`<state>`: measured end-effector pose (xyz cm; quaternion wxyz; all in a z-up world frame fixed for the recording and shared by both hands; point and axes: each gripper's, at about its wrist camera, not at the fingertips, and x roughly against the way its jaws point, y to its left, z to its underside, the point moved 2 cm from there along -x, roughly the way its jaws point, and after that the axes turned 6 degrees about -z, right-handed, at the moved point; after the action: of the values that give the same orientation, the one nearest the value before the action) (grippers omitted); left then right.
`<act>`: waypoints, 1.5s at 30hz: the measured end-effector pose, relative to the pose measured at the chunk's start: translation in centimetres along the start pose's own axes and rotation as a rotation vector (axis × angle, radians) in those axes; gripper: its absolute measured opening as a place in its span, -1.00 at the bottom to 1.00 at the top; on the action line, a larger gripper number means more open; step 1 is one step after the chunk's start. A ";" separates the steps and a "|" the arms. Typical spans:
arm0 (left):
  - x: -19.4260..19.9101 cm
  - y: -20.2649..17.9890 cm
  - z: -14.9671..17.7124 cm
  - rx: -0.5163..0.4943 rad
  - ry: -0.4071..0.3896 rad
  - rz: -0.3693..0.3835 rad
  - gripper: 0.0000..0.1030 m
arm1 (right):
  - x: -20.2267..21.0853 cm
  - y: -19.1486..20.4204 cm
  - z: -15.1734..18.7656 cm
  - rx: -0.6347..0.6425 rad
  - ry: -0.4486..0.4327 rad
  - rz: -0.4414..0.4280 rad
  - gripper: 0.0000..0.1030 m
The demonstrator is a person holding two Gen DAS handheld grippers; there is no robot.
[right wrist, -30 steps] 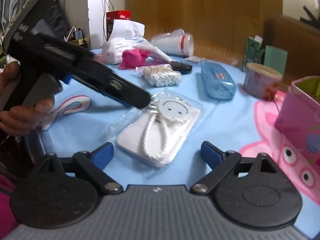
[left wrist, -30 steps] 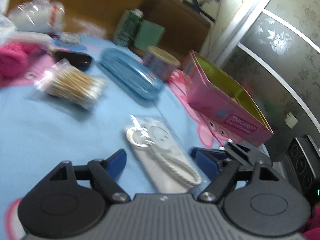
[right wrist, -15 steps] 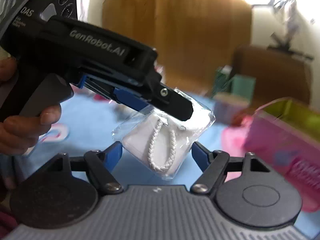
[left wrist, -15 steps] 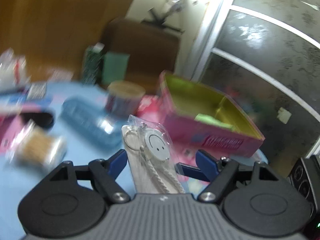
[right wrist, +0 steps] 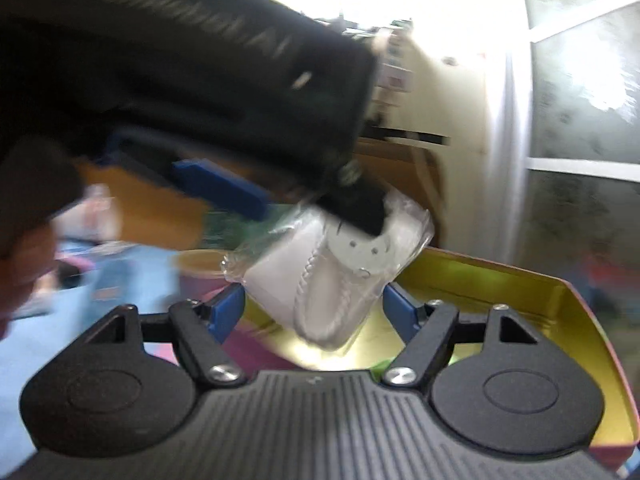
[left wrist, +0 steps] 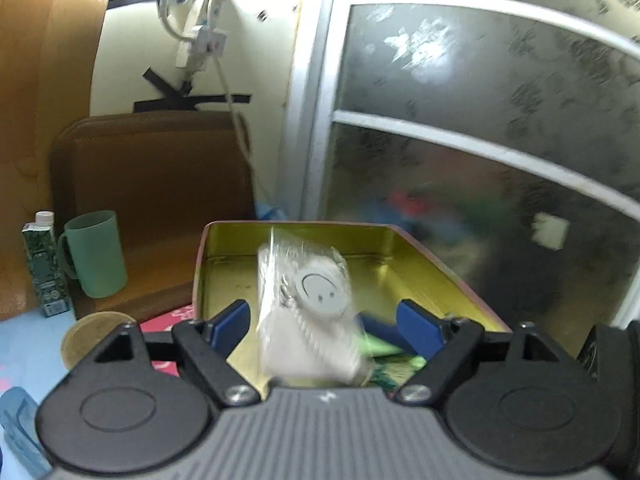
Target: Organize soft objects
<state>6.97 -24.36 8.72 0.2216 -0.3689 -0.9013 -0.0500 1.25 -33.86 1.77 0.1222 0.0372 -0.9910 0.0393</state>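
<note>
Change since a second ago: the bagged white pouch [left wrist: 308,312], then flat on the blue cloth, is now up in the air over the pink tin [left wrist: 404,236]; both views have swung from the tabletop toward the tin and the frosted glass door [left wrist: 480,120].

Left wrist view, pouch: blurred, tilted, between the blue pads of the left gripper [left wrist: 324,320], with a gap showing on each side; smiley disc facing the camera.
Left wrist view, left gripper: jaws opening; pads do not press on the pouch here.
Left wrist view, tin: open, gold inside, something green [left wrist: 384,348] lying on its floor under the pouch.
Left wrist view, surroundings: green cup [left wrist: 96,254] and a carton [left wrist: 42,268] at left, beside a brown chair back [left wrist: 160,200].

Right wrist view, left gripper: black body fills the upper left [right wrist: 352,204]; its dark tip lies on the pouch's top edge [right wrist: 336,272].
Right wrist view, right gripper: [right wrist: 314,312] jaws opening, wide; the pouch hangs between and beyond its pads, whether it touches them I cannot tell.
Right wrist view, tin: [right wrist: 520,280] just below and behind the pouch.
Right wrist view, hand: [right wrist: 24,264] blurred at left edge.
</note>
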 end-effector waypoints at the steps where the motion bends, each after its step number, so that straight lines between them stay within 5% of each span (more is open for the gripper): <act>1: -0.2 0.3 0.3 0.012 0.007 -0.022 0.62 | -0.8 -0.6 0.2 -0.002 0.020 0.025 0.59; 12: 8.3 7.5 8.8 0.126 0.023 -0.117 0.66 | 1.5 0.2 0.7 -0.089 -0.039 -0.020 0.55; 18: 14.1 14.0 13.9 0.257 0.052 -0.306 0.66 | 1.1 6.1 -0.6 -0.007 -0.018 -0.221 0.53; 26: 18.8 21.5 17.4 0.405 0.059 -0.601 0.67 | -1.8 15.1 -0.4 0.058 0.127 -0.483 0.52; 32: 21.0 24.8 18.8 0.642 -0.029 -0.624 0.67 | -3.7 19.5 -1.5 0.114 0.156 -0.558 0.50; 36: 22.3 25.8 19.5 0.736 -0.101 -0.637 0.69 | -6.1 21.8 -2.7 0.158 0.159 -0.579 0.20; 44: 22.6 25.9 19.5 0.738 -0.147 -0.650 0.69 | -10.7 29.9 -4.2 0.552 0.099 -0.587 -0.16; 45: 22.6 25.7 19.4 0.725 -0.150 -0.652 0.75 | -11.0 30.5 -4.2 0.587 0.096 -0.590 -0.36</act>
<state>3.40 13.70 -0.68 0.2430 0.0307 -0.9426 0.2268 10.35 -2.44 1.01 0.1583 0.3510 -0.8777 0.2852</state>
